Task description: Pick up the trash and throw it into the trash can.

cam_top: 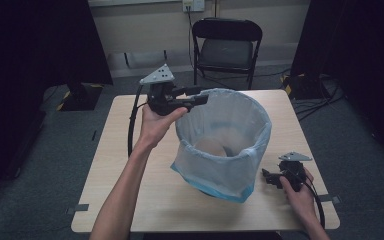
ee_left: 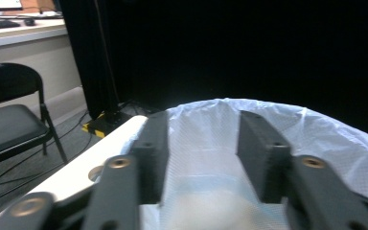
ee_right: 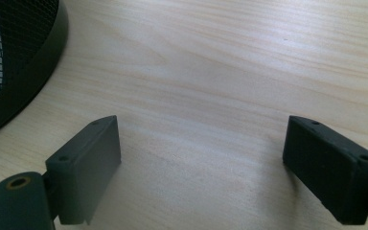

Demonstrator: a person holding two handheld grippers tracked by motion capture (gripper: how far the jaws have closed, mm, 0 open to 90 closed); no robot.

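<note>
Bin [cam_top: 225, 150] with white bag liner [cam_top: 240, 117] in middle of table [cam_top: 130, 200], upright. Left gripper [cam_top: 200, 98] raised at the far left rim of liner, jaws parted, rim of liner [ee_left: 268, 108] just beyond them, nothing clamped; touching or not, cannot tell. Right gripper [cam_top: 267, 176] low on table [ee_right: 230, 62] beside bin base [ee_right: 24, 62], apart from it, jaws wide, empty.
</note>
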